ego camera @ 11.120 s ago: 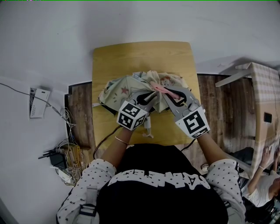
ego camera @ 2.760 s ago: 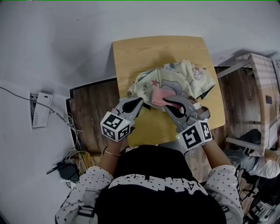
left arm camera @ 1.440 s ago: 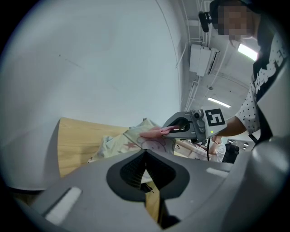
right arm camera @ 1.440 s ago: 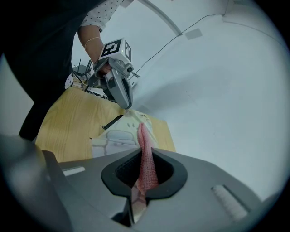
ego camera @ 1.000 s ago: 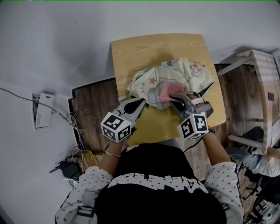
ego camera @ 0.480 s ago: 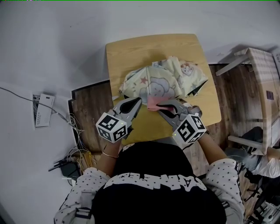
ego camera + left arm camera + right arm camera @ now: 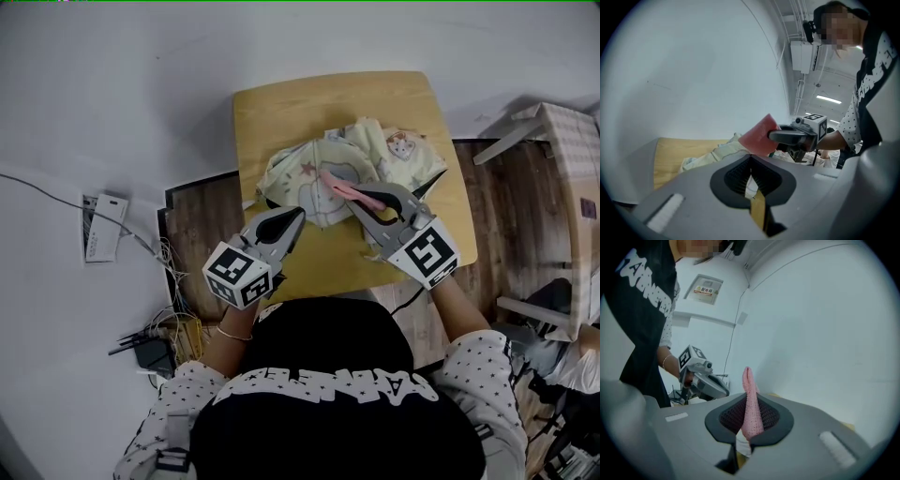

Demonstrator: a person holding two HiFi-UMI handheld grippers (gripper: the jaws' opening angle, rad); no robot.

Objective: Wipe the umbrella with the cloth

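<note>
head view down onto the wooden table (image 7: 309, 103), with both of your handheld grippers over its near half. the umbrella (image 7: 309, 178), a pale canopy printed with stars and cartoon animals, lies collapsed in a loose heap on the middle of the table and spreads toward the table's far right corner. your right gripper (image 7: 354, 195) is above the near right part of the table, its jaws clamped on the pink cloth (image 7: 337, 185). the cloth rises out of the jaws as a narrow folded strip and reaches over the heap near the table's centre; whether it touches the canopy cannot be told. your left gripper (image 7: 300, 214) is over the near left part of the table, its tips just beside the near rim of the canopy. its jaws are pressed together, and no view shows clearly whether a fold of fabric is caught between them. on the floor left of the table lie a white box (image 7: 101, 239) and a tangle of cables (image 7: 159, 328). right of the table stands a piece of furniture with a checked top (image 7: 572, 159).
</note>
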